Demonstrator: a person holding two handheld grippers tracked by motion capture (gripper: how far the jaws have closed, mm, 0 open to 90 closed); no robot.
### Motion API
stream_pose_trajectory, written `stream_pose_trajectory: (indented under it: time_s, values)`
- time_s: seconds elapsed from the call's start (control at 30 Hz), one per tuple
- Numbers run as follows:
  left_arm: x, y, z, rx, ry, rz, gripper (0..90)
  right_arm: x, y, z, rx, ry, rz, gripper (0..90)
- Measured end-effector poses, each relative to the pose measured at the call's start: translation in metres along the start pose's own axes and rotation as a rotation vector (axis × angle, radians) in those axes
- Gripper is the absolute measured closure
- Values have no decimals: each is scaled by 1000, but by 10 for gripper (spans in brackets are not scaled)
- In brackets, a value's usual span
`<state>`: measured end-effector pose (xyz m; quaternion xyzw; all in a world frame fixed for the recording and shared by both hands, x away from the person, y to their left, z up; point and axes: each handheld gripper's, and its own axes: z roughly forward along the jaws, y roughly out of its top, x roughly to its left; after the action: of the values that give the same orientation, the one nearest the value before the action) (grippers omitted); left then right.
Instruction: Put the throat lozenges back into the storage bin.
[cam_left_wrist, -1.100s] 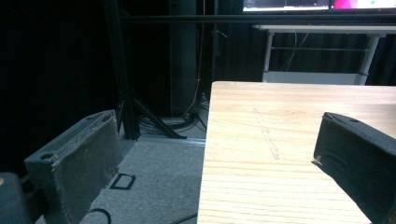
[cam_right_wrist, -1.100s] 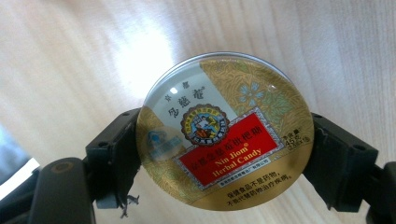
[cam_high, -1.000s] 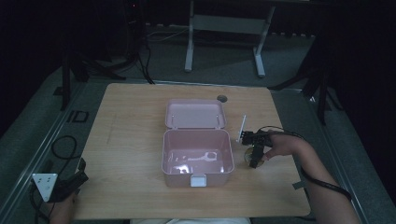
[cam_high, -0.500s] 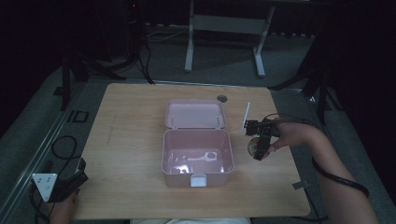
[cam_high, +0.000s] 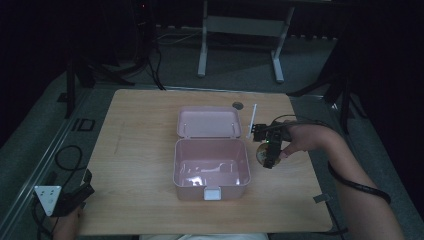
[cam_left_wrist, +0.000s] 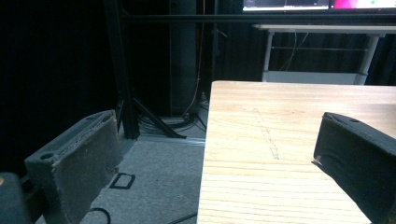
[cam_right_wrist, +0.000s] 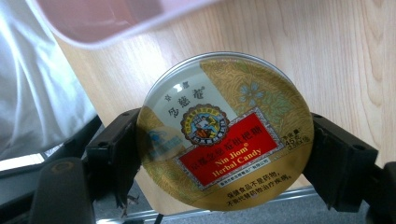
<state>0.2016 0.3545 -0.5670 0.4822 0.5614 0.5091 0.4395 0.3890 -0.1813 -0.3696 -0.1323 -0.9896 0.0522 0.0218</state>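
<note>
I've got the Nin Jiom herbal candy tin (cam_right_wrist: 227, 130) pinched by its rim in my right gripper (cam_high: 268, 151), lifted just beside the open pink lunch box (cam_high: 211, 165). Placing it inside looks like what's left. My left gripper (cam_high: 67, 197) idles, jaws wide, at the table's near-left corner.

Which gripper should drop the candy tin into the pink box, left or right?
Right. The right gripper already clamps the Nin Jiom herbal candy tin just beside the open pink box. The left gripper sits open at the table's near-left corner.
</note>
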Motion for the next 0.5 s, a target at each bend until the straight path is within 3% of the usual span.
stream_pose_trajectory:
  time_s: [0.17,0.5]
  values:
    - [0,0,0,0,-1,1,10,6,13,-4,-4,3,-23,201]
    - [0,0,0,-1,-3,-4,10,24,56,-10,-12,17,-121,202]
